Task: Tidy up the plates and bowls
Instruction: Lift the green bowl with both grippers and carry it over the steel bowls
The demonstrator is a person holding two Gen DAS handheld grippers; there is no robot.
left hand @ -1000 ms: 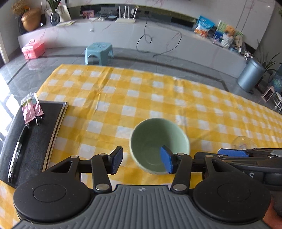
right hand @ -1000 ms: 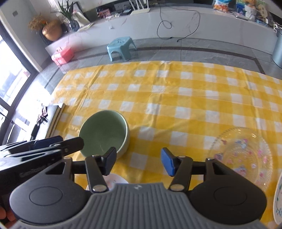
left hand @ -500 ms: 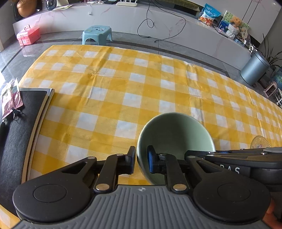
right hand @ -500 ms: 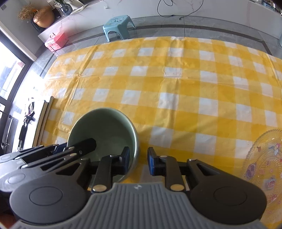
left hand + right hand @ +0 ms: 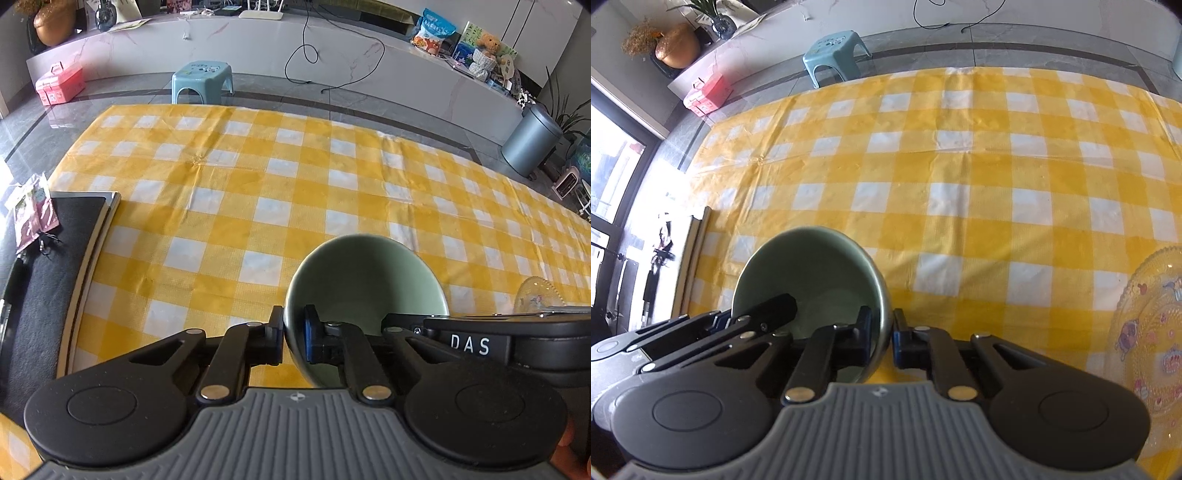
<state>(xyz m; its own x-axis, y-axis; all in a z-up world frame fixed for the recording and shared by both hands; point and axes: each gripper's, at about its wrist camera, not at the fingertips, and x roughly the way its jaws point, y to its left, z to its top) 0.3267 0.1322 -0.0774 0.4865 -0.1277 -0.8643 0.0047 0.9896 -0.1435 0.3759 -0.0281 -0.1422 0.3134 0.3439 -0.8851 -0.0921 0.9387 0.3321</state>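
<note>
A pale green bowl (image 5: 364, 280) is held between both grippers above the yellow checked tablecloth (image 5: 258, 177). My left gripper (image 5: 293, 334) is shut on the bowl's left rim, one pad inside and one outside. My right gripper (image 5: 881, 334) is shut on the bowl's right rim; the bowl (image 5: 809, 280) shows tilted in the right wrist view. A clear glass plate with cartoon prints (image 5: 1148, 332) lies on the cloth to the right, and its edge shows in the left wrist view (image 5: 537, 295).
A black mat on a board (image 5: 48, 266) with a pink packet (image 5: 33, 210) lies at the table's left end. Beyond the far table edge stand a blue stool (image 5: 201, 79), a pink box (image 5: 59, 86) and a grey bin (image 5: 532, 144).
Both grippers closed on opposite rims of the green bowl, and the bowl now sits tilted and raised in their hold.
</note>
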